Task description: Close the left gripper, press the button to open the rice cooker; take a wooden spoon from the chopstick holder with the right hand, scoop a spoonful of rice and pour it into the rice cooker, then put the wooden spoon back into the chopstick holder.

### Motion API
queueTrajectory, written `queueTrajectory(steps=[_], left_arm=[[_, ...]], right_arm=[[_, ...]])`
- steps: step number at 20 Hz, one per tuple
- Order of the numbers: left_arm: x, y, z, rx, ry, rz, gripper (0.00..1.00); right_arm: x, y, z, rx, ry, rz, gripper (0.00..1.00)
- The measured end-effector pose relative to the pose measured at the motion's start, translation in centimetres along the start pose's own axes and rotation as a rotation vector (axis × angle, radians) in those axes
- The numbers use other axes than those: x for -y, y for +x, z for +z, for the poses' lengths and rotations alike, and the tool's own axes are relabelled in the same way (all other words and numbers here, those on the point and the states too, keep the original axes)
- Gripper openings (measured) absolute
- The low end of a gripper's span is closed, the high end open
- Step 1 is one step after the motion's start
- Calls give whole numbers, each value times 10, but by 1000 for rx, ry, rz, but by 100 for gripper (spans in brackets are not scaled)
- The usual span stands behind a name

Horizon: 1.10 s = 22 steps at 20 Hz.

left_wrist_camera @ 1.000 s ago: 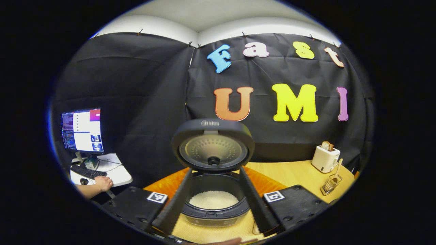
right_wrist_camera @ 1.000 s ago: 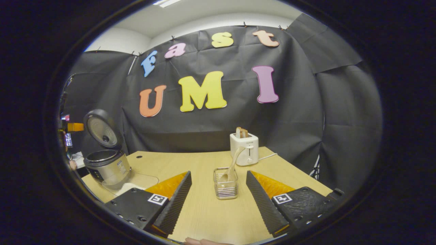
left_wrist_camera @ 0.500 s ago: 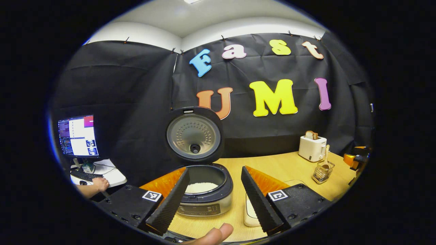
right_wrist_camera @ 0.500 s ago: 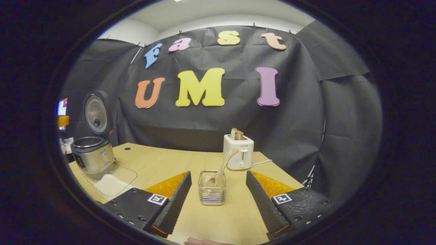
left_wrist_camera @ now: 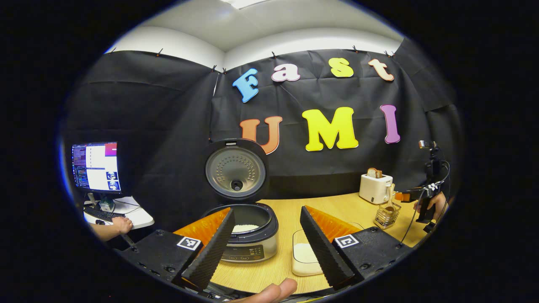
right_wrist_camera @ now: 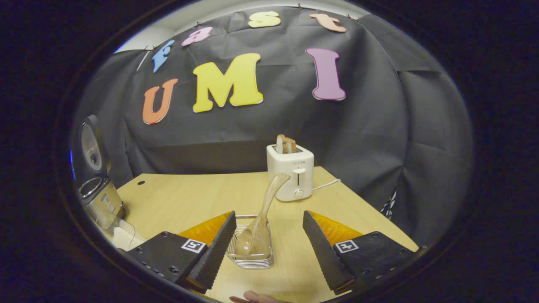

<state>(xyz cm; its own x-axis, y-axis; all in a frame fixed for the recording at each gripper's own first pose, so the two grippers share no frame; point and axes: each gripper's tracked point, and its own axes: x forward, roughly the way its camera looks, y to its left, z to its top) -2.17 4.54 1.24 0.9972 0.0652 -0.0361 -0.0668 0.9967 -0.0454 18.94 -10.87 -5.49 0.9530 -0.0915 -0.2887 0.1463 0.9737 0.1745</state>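
Wooden spoon (right_wrist_camera: 262,212) leans bowl-down in wire chopstick holder (right_wrist_camera: 251,254).

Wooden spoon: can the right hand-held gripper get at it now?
Probably yes. The right hand-held gripper is open, the wooden spoon leans up from the chopstick holder between its fingers, nothing in the way.

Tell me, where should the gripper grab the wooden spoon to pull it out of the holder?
Probably the bare handle of the spoon, above the holder. Its bowl sits down inside the wires, while the handle leans up toward the toaster, clear of everything. The open right gripper could come from the near side, one finger on each side of the handle, then lift up.
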Motion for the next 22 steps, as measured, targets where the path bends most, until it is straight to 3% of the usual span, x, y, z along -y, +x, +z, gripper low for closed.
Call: queueTrajectory(steps=[8, 13, 14, 17, 19, 22], left_arm=[[-31, 9, -12, -31, -28, 51, 99], [-24, 16, -19, -54, -2, 40, 99], [-17, 17, -20, -55, -7, 15, 99], [-9, 17, -18, -50, -18, -8, 99], [-7, 17, -18, -49, -14, -17, 99], [-6, 17, -18, -49, -15, -16, 99]], right_arm=[[-1, 66, 5, -135, 57, -16, 93], [-6, 101, -5, -246, 34, -52, 93], [-7, 103, -4, -251, 23, -60, 84], [-12, 111, -2, -254, 33, -47, 73], [-13, 114, -7, -283, 41, -63, 59], [-13, 114, -10, -305, 9, -85, 25]])
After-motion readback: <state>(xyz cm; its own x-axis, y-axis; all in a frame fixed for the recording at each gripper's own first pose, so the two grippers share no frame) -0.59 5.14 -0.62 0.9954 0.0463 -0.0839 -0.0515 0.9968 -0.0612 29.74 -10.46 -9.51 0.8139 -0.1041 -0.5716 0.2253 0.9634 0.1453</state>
